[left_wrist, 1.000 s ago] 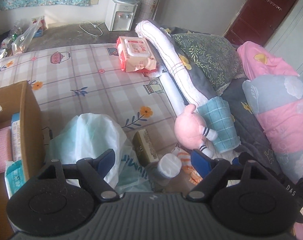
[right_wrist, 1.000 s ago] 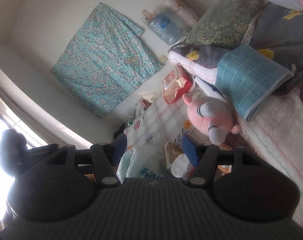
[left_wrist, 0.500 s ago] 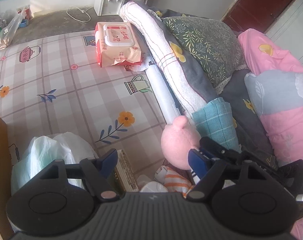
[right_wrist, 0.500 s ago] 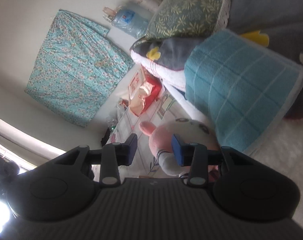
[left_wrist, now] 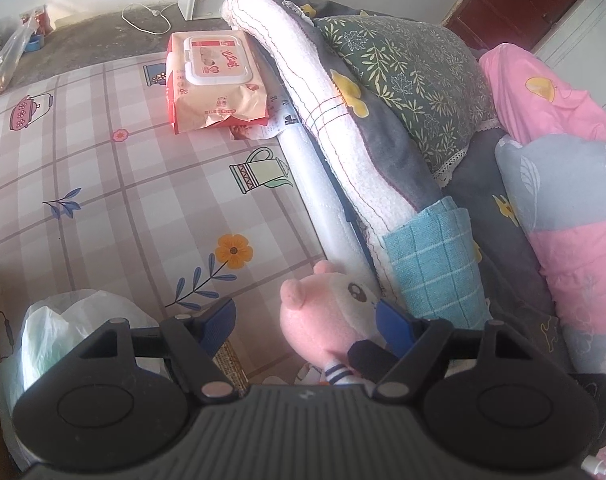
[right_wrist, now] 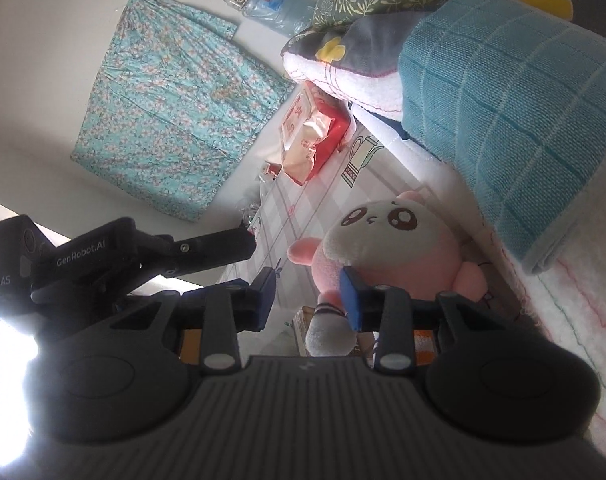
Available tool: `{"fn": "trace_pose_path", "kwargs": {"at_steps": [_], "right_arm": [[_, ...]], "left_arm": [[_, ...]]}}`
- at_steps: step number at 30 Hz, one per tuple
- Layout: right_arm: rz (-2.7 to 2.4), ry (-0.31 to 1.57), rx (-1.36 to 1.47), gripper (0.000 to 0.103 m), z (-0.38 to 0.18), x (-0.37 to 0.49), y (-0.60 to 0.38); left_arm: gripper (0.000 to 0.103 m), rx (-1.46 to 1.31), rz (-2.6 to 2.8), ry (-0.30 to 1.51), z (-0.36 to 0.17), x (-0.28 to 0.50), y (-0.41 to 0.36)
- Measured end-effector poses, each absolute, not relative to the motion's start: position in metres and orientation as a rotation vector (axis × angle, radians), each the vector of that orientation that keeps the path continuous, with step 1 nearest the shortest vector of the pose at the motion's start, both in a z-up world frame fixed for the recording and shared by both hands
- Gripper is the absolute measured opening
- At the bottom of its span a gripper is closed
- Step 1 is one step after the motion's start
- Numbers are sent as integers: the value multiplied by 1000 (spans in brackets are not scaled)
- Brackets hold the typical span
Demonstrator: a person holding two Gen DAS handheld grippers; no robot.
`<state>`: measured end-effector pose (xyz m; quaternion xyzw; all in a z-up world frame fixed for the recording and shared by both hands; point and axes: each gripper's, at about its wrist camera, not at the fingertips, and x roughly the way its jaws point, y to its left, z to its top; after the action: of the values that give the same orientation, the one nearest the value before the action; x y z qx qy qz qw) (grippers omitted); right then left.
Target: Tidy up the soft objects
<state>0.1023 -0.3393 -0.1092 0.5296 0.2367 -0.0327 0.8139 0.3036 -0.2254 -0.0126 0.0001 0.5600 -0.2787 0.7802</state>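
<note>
A: Plush toy (left_wrist: 330, 312), pink with a white face, lies at the foot of the folded teal checked towel (left_wrist: 435, 264), on the edge of the plaid sheet with flower and teapot prints (left_wrist: 115, 184).

B: Left gripper (left_wrist: 307, 322)?

A: Blue fingers spread wide. The plush sits in the gap, closer to the right finger; I cannot tell whether that finger touches it. Nothing is pinched.

B: Right gripper (right_wrist: 309, 294)?

A: Jaws apart as well. In its own view the plush toy (right_wrist: 391, 240) faces the camera, dark eyes up. One blue finger lies over its lower body, and a striped limb with a grey end hangs between the fingers. The other finger stands clear of the plush. I see no squeeze on the fabric.

B: Surroundings, relative to the plush?

A: Teal towel (right_wrist: 503, 120) is just beside and above it. Beyond the towel runs a rolled white-and-grey blanket (left_wrist: 343, 112), with a green leaf-print pillow (left_wrist: 407, 76) behind that. The wet wipes pack (left_wrist: 215, 80) lies well beyond the plush on the sheet. A white plastic bag (left_wrist: 59, 328) sits to its left, past the left finger. A pink and grey quilt (left_wrist: 563, 200) lies to the far right.
</note>
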Motion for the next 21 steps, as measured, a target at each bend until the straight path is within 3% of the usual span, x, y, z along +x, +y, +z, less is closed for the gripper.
{"fn": "trace_pose_path", "kwargs": {"at_steps": [21], "right_arm": [[-48, 533, 1133, 31, -120, 103, -336]], "left_arm": [[79, 69, -571, 1275, -44, 319, -254]]}}
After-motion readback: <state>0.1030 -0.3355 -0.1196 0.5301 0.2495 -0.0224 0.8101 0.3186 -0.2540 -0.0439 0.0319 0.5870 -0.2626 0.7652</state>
